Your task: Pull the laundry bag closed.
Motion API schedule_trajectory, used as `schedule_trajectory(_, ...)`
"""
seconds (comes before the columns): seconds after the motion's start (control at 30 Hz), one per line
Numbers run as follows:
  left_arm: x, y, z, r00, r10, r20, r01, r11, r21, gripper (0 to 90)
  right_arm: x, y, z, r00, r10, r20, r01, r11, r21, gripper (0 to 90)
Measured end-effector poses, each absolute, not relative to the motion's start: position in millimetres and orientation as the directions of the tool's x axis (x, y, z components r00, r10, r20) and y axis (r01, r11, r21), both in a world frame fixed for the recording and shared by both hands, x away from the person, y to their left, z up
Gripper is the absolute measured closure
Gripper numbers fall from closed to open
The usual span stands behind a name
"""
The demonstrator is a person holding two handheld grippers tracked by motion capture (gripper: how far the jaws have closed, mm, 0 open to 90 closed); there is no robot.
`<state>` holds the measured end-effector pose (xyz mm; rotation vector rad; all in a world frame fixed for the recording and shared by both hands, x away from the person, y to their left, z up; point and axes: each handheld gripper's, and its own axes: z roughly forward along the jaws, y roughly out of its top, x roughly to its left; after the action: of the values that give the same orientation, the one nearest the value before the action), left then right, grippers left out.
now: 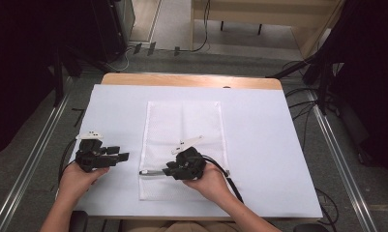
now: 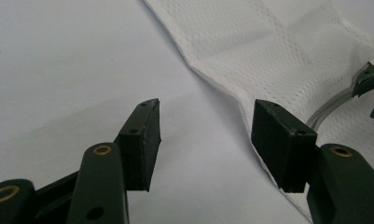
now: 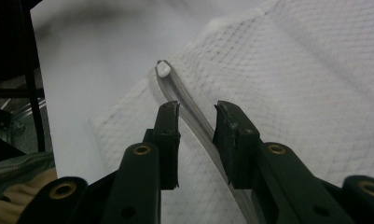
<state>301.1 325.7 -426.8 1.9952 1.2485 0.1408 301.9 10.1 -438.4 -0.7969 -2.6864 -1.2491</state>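
**A:** Start with the biggest thing. What are you working on?

**B:** A wooden bench (image 1: 191, 80) with a white sheet (image 1: 259, 145) spread over nearly all of its top; only a strip of bare wood shows along the far edge. On the sheet, about midway between the left and right edges, lies a white mesh bag (image 1: 184, 125), flat, its long side running from far to near.

**A:** And the bag's near end?

**B:** A zipper (image 3: 194, 112) runs across it close to the near edge of the bench. In my right gripper view it is a pale band across the mesh, ending in a small white stop (image 3: 163, 69) close to the bag's corner.

**A:** Where are your grippers?

**B:** My right gripper (image 1: 174, 170) is down on the near part of the bag, pointing toward the left edge of the bench. Its jaws stand a little apart, one on each side of the zipper band; I cannot tell whether the pads touch it. My left gripper (image 1: 121, 157) is over the bare sheet near the left edge, just beside the bag's left side and pointing at it. Its jaws are wide apart with nothing between them; past them, in the left gripper view, I see the bag's edge (image 2: 212, 77).
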Motion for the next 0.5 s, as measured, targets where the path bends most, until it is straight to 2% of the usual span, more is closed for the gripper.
schedule_trajectory(0.5,302,325,-427,0.517,0.807,-0.286,0.722,-0.231,0.653,42.9,301,43,-448,-0.876,0.373,0.307,0.476,0.561,0.677,75.3)
